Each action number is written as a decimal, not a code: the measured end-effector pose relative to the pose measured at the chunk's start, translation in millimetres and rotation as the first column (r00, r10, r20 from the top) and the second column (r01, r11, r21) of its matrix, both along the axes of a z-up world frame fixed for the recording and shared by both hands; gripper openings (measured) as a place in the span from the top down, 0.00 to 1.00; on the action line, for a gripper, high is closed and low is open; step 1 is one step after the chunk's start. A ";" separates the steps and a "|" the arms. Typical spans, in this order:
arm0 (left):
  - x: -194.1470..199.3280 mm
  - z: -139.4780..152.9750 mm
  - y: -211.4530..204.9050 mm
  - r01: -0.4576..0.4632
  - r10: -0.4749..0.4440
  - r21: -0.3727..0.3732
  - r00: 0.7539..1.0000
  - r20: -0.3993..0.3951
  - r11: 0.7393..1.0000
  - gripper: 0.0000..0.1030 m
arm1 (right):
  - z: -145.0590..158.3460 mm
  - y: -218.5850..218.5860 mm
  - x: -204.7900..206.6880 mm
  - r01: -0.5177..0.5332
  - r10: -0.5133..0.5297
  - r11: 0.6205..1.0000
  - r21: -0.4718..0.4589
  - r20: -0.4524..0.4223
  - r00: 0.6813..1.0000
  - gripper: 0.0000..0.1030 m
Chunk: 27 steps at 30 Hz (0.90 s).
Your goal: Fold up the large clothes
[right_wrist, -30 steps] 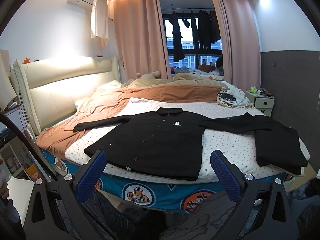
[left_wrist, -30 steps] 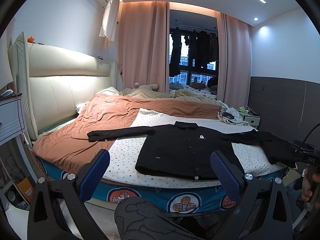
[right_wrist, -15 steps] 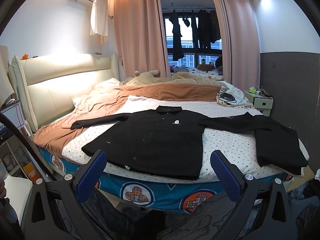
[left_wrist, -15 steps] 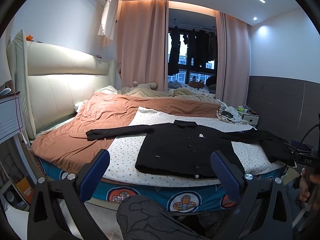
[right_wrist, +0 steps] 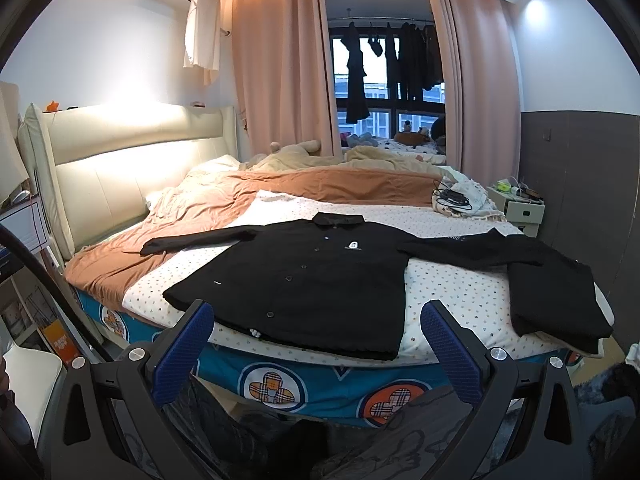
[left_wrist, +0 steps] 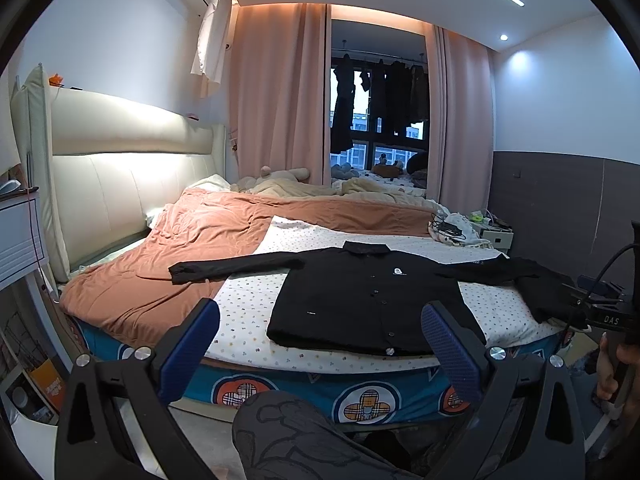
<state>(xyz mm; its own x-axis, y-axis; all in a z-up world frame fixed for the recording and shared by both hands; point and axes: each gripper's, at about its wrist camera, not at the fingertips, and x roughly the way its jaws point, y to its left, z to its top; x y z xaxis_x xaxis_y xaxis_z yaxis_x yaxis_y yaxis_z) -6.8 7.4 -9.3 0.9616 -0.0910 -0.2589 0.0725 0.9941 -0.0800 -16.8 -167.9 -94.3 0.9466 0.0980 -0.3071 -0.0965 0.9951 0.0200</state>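
A black jacket (right_wrist: 304, 276) lies face up and spread flat on the dotted sheet (right_wrist: 452, 292) at the near side of the bed (right_wrist: 320, 384), collar to the far side, hem just at the near edge. Both claws hang back from the bed with nothing in them: the left gripper (left_wrist: 320, 344) has its jaws wide apart, and so does the right gripper (right_wrist: 316, 340).

The risks are mostly in the first grab. The hem sits so close to the edge that a careless pull toward the near side could drag the jacket off the bed. The left sleeve (right_wrist: 196, 240) reaches out over the rumpled orange blanket (right_wrist: 120, 256), so a pinch there might catch the blanket too. The right sleeve (right_wrist: 452, 250) runs into another dark garment (right_wrist: 556, 300) at the right, and a grab there could lift the wrong piece.

Where that sleeve ends and the other garment begins is hard to make out, black on black. The grippers' own frames hide the floor and part of the bed's near edge
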 end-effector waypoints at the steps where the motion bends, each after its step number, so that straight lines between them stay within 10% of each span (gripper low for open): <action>1: 0.2 0.3 0.5 0.000 0.000 0.000 1.000 0.000 1.000 0.00 | -0.6 -0.2 -0.2 0.000 0.000 1.000 0.000 -0.001 1.000 0.00; 27: 0.8 7.3 8.7 -0.047 0.047 0.005 0.998 -0.028 0.999 0.00 | 6.0 -2.0 0.6 -0.056 0.054 0.997 0.049 0.027 0.998 0.00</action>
<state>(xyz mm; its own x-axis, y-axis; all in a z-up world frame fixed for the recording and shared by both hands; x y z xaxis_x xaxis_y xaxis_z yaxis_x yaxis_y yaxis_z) -6.1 16.1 -2.1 0.9571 -0.0445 -0.2864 0.0232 0.9967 -0.0772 -16.1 -169.9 -88.3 0.9469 0.1648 -0.2760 -0.1522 0.9861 0.0666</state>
